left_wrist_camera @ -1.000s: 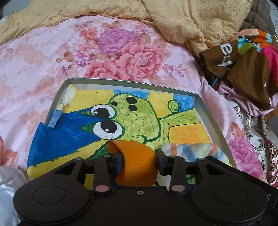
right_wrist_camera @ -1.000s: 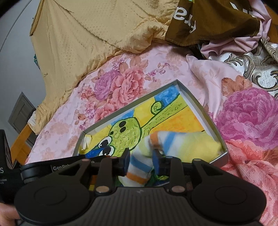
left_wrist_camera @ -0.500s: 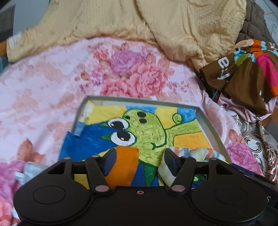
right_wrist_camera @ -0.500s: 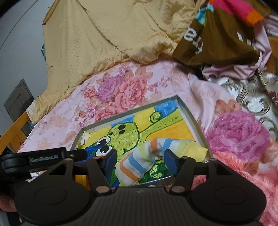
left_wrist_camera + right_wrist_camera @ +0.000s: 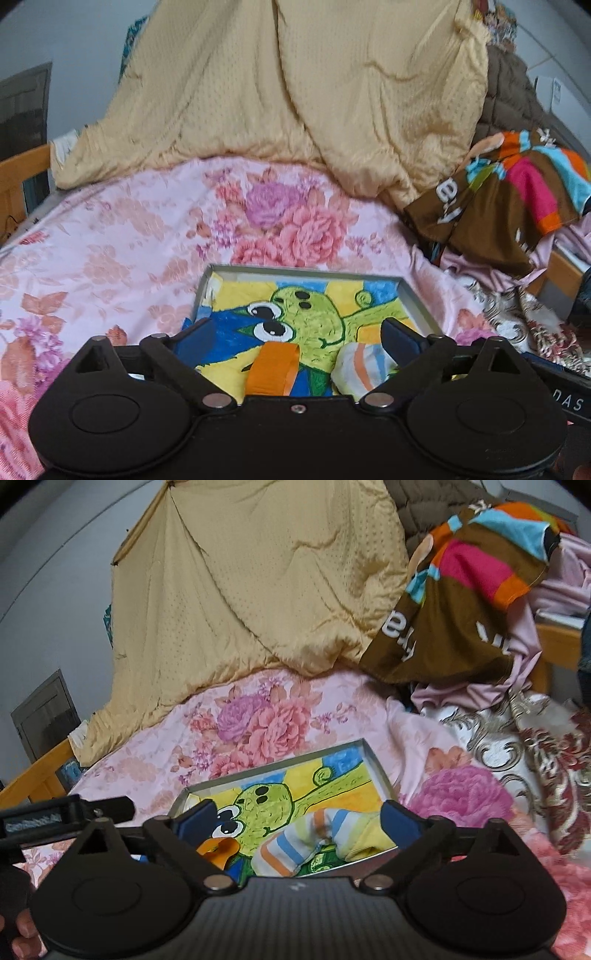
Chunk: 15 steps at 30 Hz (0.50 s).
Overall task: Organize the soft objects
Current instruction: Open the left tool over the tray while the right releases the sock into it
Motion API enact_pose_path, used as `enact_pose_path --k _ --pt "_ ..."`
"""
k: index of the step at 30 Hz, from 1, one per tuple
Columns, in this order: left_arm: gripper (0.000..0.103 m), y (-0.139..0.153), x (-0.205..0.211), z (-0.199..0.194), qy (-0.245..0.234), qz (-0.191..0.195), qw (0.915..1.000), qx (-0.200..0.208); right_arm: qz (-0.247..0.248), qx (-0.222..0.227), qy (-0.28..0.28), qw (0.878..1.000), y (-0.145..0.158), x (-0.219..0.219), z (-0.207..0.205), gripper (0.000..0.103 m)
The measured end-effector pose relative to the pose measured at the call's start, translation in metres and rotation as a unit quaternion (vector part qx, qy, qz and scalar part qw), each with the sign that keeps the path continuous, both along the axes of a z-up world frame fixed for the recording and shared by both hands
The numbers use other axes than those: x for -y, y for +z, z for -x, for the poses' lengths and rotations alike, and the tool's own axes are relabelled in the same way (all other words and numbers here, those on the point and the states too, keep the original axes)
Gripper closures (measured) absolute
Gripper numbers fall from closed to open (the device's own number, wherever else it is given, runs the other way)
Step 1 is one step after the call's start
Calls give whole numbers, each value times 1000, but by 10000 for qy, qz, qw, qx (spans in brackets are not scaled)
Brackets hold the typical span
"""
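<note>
My own gripper body hides the near ends of the orange cloth [image 5: 273, 367] and striped sock [image 5: 317, 836]; I can't read the brown garment's [image 5: 443, 627] folded lettering.

The left gripper [image 5: 298, 334] points toward 12 o'clock, tilted downward, its jaws just opened wide and gripping nothing. The right gripper [image 5: 299, 814] matches it.

Both handheld tools are showing matte black bodies with two round discs, triangular cut-outs in the linkage arms and silver rivets at the pivots. The left claw [image 5: 297, 338] and right claw [image 5: 298, 818] are wearing dark blue fingertip pads [image 5: 397, 338], and white lettering is showing on the neighbouring tool's side bar.
</note>
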<state>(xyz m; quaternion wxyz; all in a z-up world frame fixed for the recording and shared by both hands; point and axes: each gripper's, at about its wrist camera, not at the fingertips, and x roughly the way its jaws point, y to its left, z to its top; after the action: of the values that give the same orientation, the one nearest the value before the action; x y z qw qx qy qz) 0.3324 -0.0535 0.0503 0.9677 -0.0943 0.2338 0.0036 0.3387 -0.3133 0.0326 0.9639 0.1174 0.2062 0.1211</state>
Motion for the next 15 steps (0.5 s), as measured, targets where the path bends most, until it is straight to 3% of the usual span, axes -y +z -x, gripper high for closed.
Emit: enact_pose_path --k 5,15 --pt "1 2 -1 33 -96 89 9999 111 -12 188 14 9998 2 8 28 0" --pt "1 -9 -8 96 46 196 9996 221 -41 359 -44 9993 -8 20 83 0"
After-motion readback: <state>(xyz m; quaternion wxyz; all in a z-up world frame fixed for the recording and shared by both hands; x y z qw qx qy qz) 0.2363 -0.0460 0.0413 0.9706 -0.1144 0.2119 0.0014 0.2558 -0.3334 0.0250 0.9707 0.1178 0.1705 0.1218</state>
